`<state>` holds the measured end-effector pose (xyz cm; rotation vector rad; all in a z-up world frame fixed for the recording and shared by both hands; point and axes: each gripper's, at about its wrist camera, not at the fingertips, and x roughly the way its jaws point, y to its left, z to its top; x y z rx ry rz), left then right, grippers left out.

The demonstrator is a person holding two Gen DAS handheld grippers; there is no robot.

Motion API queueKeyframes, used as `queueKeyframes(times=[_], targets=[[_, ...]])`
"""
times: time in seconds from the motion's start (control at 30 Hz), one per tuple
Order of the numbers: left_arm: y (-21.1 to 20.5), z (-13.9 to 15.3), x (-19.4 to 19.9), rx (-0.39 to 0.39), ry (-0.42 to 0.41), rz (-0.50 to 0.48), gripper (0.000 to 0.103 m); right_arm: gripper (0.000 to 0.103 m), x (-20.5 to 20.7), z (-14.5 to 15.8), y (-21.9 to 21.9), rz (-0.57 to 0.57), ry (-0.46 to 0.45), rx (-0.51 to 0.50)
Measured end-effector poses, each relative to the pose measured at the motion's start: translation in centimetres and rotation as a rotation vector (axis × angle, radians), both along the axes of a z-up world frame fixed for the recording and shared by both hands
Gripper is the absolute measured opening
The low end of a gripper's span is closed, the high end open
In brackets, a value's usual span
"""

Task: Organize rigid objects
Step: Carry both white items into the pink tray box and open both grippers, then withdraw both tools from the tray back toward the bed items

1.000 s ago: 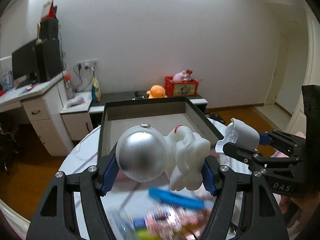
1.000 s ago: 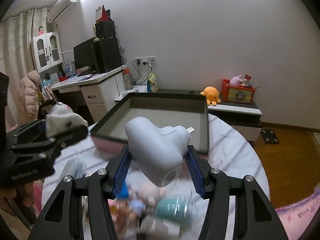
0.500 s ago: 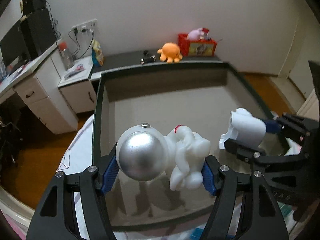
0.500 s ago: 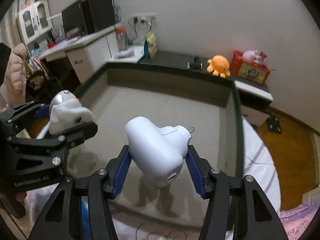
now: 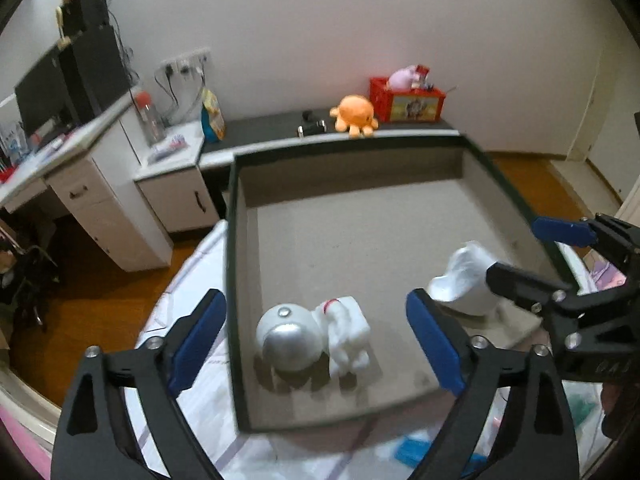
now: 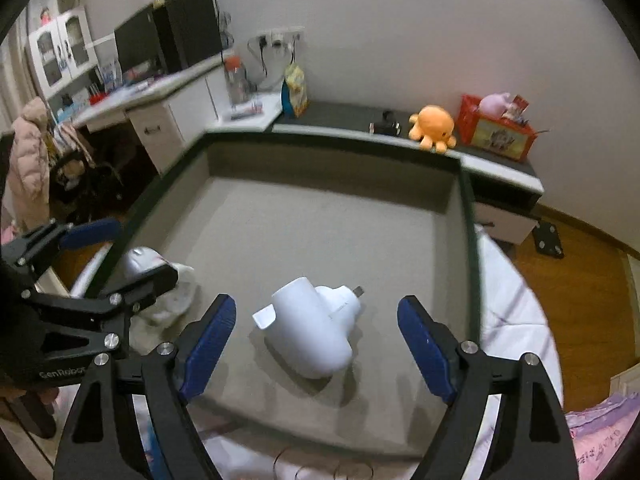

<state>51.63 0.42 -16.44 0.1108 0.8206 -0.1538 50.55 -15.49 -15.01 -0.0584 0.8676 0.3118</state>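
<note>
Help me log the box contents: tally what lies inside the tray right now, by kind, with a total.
Astronaut figure: 1
White plug-in device: 1
Total in the grey tray: 2
Both lie on the tray floor, clear of the pads; the left claw and right claw are opening.

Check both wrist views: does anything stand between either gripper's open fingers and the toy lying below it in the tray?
Nothing visible. The astronaut figure lies clear below the left gripper, the white device below the right gripper; both jaws are opening.
</note>
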Motion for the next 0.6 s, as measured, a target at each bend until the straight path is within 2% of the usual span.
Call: queueKeyframes(times=[0.07, 0.17, 0.23, 0.27, 0.37, 0.47, 0.6], targets=[[0.0, 1.5, -2.1, 0.011, -0.059, -0.002, 0.095, 0.084, -2.0, 1.8, -0.1, 0.009, -0.050, 0.017], [0.3, 4.5, -6.9, 0.014, -0.205, 0.031, 0.103, 0.085, -5.8, 4.4, 0.3, 0.006, -0.151, 0.008], [0.5, 5.9, -10.9, 0.019, -0.302, 0.047, 0.103, 0.085, -9.1, 5.9, 0.1, 0.004, -0.225, 0.023], [0.6, 6.3, -12.2, 0.025, -0.326, 0.052, 0.103, 0.086, -10.4, 6.4, 0.0, 0.004, -0.250, 0.031], [1.1, 6.9, -16.4, 0.050, -0.377, 0.070, 0.103, 0.103, -14.8, 7.3, -0.6, -0.003, -0.313, 0.053], [1.4, 7.3, -20.4, 0.044, -0.432, 0.104, 0.103, 0.103, -19.0, 7.7, -1.1, -0.034, -0.393, 0.036], [1.3, 7.7, -25.7, -0.024, -0.516, 0.111, 0.103, 0.103, -25.3, 7.9, -1.0, -0.078, -0.532, 0.012]])
